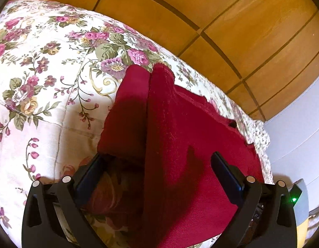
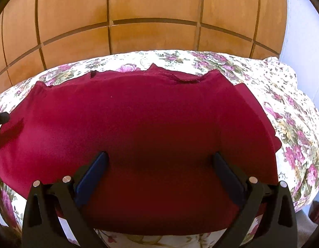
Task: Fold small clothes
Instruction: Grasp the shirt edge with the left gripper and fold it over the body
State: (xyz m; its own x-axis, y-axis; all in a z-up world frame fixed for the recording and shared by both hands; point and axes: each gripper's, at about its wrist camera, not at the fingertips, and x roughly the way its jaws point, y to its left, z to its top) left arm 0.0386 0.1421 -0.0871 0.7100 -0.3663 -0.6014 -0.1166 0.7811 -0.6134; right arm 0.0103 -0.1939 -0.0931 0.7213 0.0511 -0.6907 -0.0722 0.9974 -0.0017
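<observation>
A dark red garment [image 2: 151, 119] lies spread flat on a floral bedspread [image 2: 294, 124], neckline at the far edge. In the left wrist view the garment [image 1: 190, 144] has one side part folded over into a strip [image 1: 128, 113]. My left gripper [image 1: 159, 161] is open just above the garment's near edge, its fingers to either side of the fold line. My right gripper [image 2: 159, 159] is open and empty, hovering low over the garment's near middle. The left gripper's tip shows at the left edge of the right wrist view [image 2: 1, 116].
The floral bedspread [image 1: 45, 72] covers the bed and extends far left of the garment. A wooden panelled wardrobe [image 2: 138, 20] stands behind the bed. A pale wall [image 1: 300, 134] is at the right. A grey device with a green light [image 1: 298, 198] is beside the left gripper.
</observation>
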